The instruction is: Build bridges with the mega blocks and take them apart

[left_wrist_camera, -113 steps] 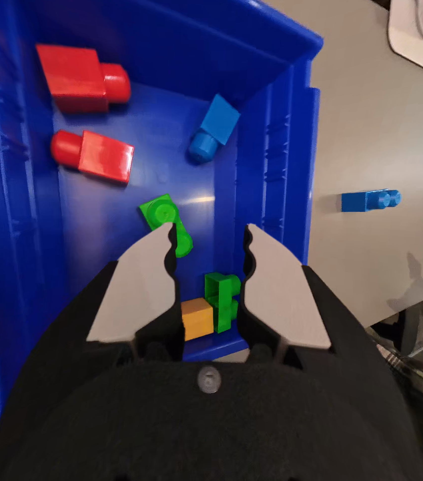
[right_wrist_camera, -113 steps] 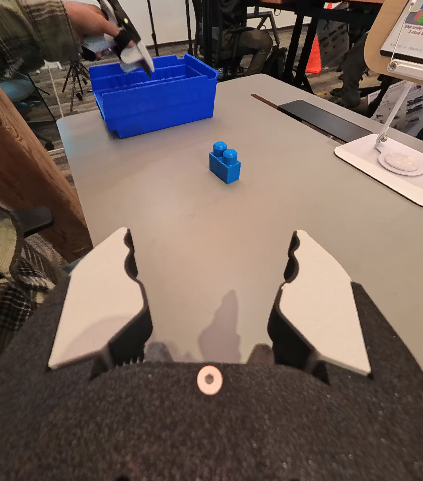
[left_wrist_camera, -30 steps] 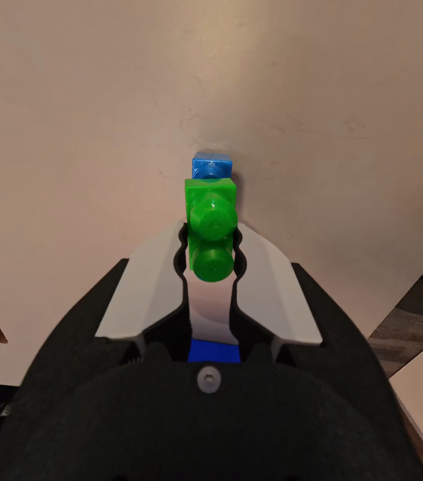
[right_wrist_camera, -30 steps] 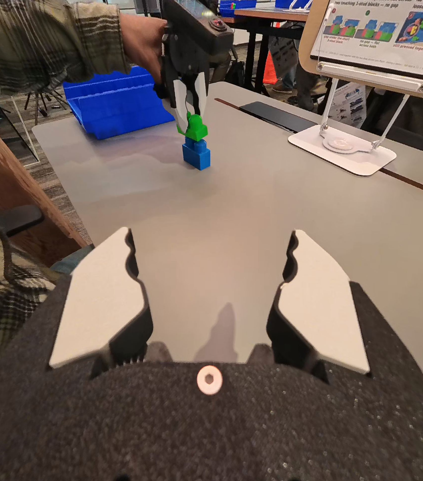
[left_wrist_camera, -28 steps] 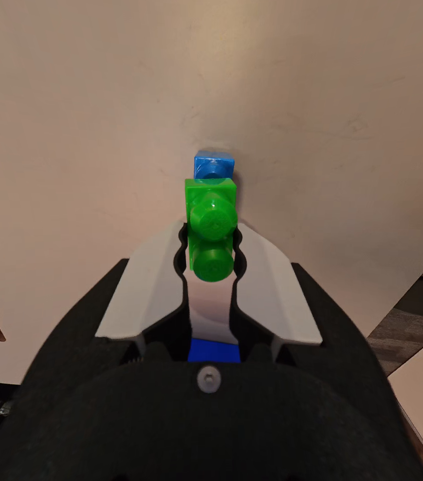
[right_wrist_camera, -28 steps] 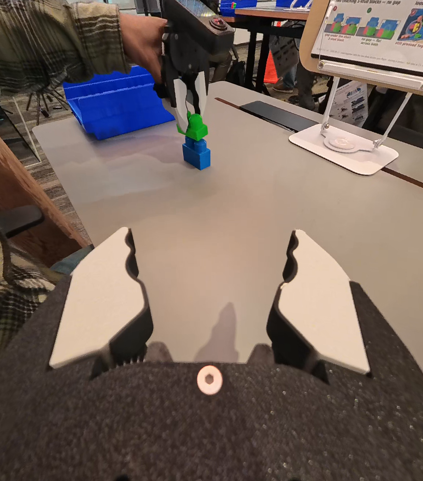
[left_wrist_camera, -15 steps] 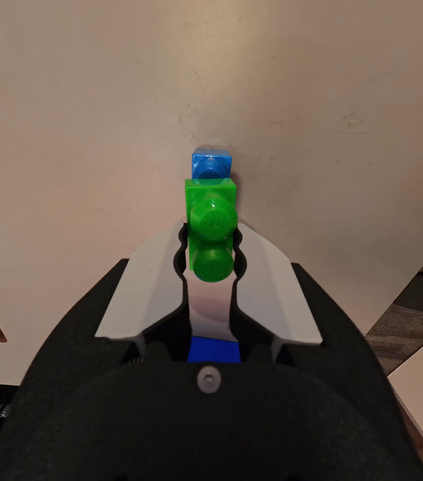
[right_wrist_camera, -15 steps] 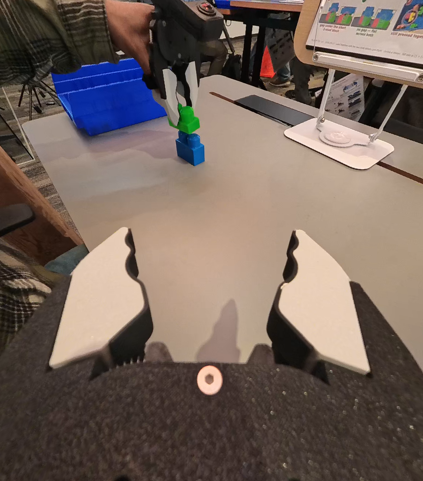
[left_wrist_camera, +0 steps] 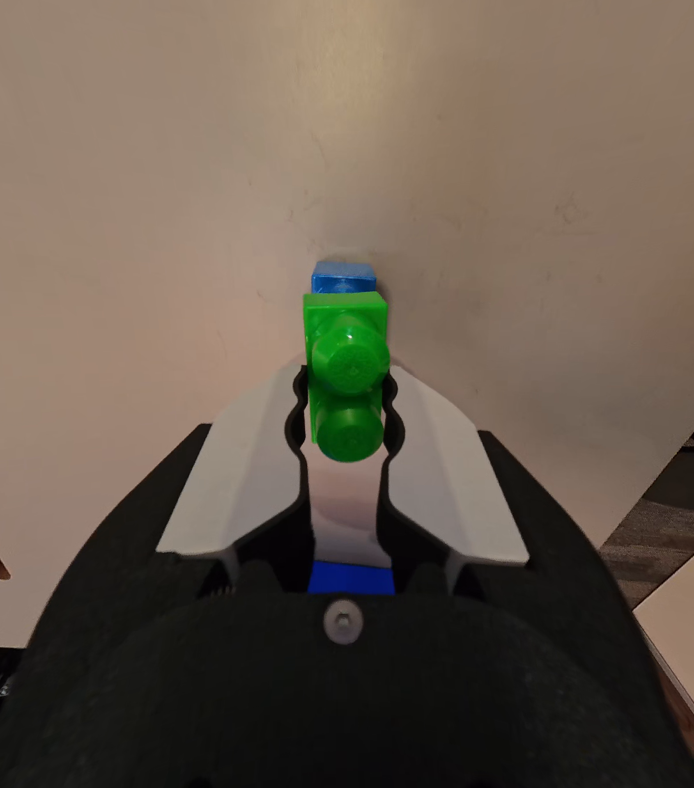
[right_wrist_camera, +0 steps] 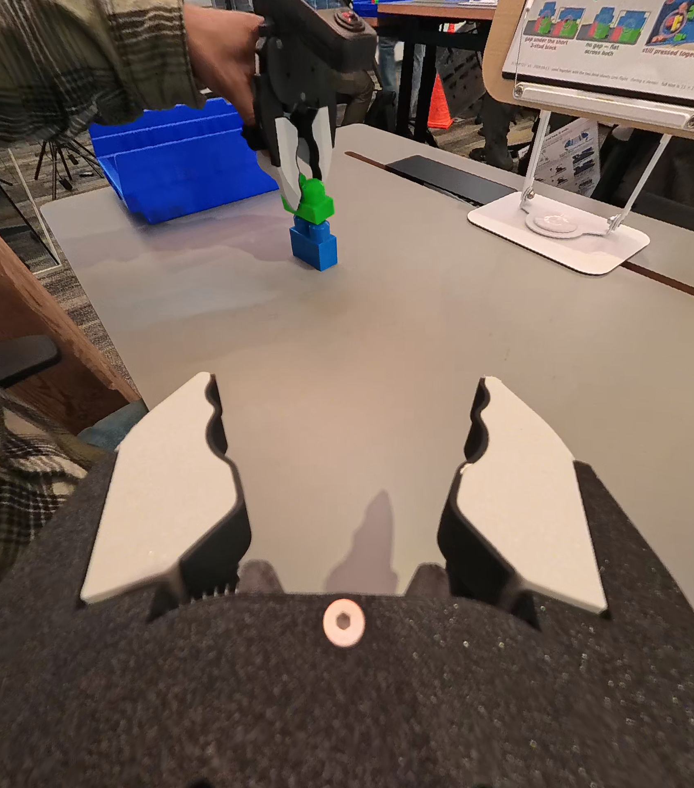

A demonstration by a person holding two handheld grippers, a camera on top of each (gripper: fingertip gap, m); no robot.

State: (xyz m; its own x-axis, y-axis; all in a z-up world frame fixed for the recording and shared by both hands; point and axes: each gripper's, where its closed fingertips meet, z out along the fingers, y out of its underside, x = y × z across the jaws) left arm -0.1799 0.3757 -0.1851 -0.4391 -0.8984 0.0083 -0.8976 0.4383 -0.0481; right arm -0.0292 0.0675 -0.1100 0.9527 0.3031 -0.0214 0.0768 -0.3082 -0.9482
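Note:
My left gripper (left_wrist_camera: pixel 345 383) points straight down and is shut on a green two-stud block (left_wrist_camera: pixel 347 375). The green block sits on top of a blue block (left_wrist_camera: pixel 343 279) that stands on the grey table (left_wrist_camera: pixel 166 170). In the right wrist view the same left gripper (right_wrist_camera: pixel 304 183) grips the green block (right_wrist_camera: pixel 314 204) over the blue block (right_wrist_camera: pixel 315 249) at the far left of the table. My right gripper (right_wrist_camera: pixel 345 426) is open and empty, low over the near part of the table, well short of the blocks.
A blue bin (right_wrist_camera: pixel 179 166) lies behind the blocks at the table's far left. A white stand (right_wrist_camera: pixel 558 230) carrying an instruction board (right_wrist_camera: pixel 618 51) is at the far right, a black slab (right_wrist_camera: pixel 452 179) beside it. A wooden panel (right_wrist_camera: pixel 16 315) stands left of the table edge. Some 35 cm of space lies between my two pairs of fingers.
The left gripper stays shut on the green block over the blue one. The right gripper's view has shifted, so the blocks show nearer and further right.

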